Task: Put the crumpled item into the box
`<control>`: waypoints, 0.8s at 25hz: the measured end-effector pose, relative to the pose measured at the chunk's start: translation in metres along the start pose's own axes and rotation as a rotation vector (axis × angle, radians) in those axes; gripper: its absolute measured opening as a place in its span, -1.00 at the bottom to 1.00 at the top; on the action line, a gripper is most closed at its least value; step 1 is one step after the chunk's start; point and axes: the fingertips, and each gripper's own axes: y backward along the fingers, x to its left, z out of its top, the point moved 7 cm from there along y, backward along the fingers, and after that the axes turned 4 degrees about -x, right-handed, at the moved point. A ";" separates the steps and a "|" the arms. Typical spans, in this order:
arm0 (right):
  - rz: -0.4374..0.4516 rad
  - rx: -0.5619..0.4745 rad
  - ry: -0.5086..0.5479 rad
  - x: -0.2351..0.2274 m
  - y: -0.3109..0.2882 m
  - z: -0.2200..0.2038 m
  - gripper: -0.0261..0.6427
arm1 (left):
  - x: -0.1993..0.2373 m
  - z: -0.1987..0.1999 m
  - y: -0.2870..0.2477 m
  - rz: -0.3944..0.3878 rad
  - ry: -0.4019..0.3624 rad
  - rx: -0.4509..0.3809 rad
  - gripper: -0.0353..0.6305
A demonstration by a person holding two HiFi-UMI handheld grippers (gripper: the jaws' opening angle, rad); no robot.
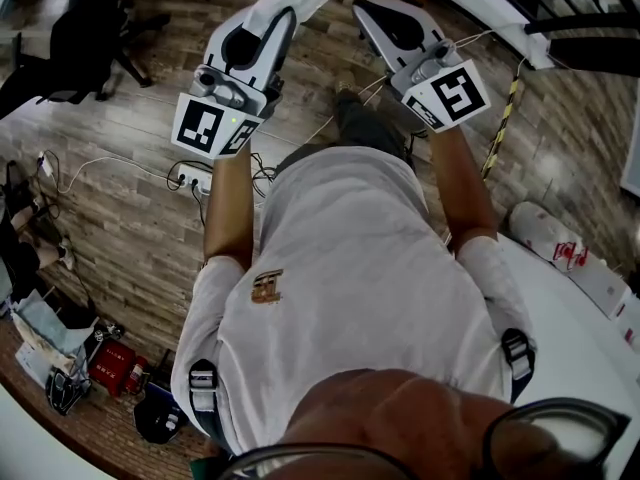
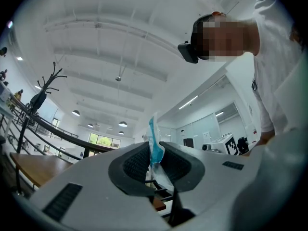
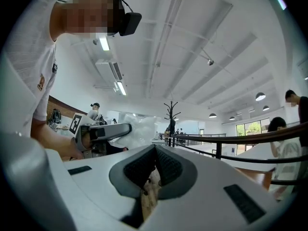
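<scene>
White-and-blue crumpled plastic film [image 2: 153,132] stands pinched in my left gripper [image 2: 155,152] as I hold both tools out in front of my chest, high above the brown wood-plank floor [image 1: 130,198]. The ridged black pads [image 2: 137,162] press on the film from both sides. They are closed down to a narrow slit rather than fully together, with the wrapper's thin edge poking up past the tips and its loose bulk billowing white beyond the jaws in the head view. I judge that the light, springy film is gripped by one fold so that it cannot slip or unfurl while carried, and that the gripper is tilted slightly upward to keep the trailing part off everything below. My right gripper [image 3: 155,153] rides alongside at about the same height, its jaws pressed together on nothing. Only what looks like floor planking shows through the gap beneath its pads, so I read it as empty and kept close in case the film needs steadying. A curved white table [image 1: 560,318] runs along my right side, but no view shows a box that I can make out, so the crumpled item is in hand and not yet delivered, with the drop-off step ahead.
</scene>
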 end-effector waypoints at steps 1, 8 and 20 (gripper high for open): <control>0.002 -0.003 0.000 -0.008 -0.005 -0.001 -0.83 | 0.006 -0.001 -0.006 0.001 -0.002 0.001 -0.67; 0.000 -0.013 0.005 -0.071 -0.029 -0.004 -0.83 | 0.040 -0.015 -0.054 -0.001 -0.013 0.013 -0.67; -0.016 -0.027 0.004 -0.186 -0.075 -0.024 -0.83 | 0.112 -0.050 -0.146 -0.007 -0.015 0.039 -0.67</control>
